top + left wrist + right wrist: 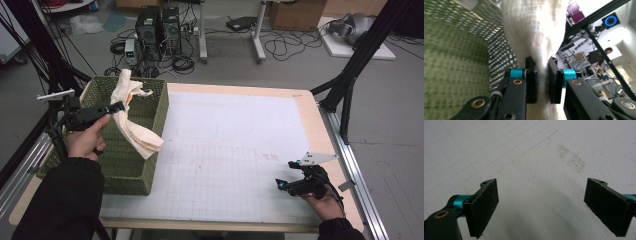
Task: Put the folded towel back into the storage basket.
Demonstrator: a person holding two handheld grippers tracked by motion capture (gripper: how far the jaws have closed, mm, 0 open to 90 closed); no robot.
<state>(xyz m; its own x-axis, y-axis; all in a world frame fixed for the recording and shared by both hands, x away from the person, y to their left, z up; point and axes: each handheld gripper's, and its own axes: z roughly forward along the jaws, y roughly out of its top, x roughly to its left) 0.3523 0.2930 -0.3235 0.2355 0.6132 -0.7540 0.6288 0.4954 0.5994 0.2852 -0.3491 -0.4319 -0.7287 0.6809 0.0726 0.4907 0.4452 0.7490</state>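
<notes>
Cream cloth [131, 107] clamped in left tool [119, 106], pads pinching it mid-length over green basket [150, 165] at surface's left edge. Cloth long axis approx. vertical w/ slant: upper end bunched above the tool, lower end hangs down-right, over basket's right wall. Right tool [282, 174] low over white grid mat [235, 150], jaws wide apart, nothing btw them.

High view overlooks table [235, 150]; others close-up.
</notes>
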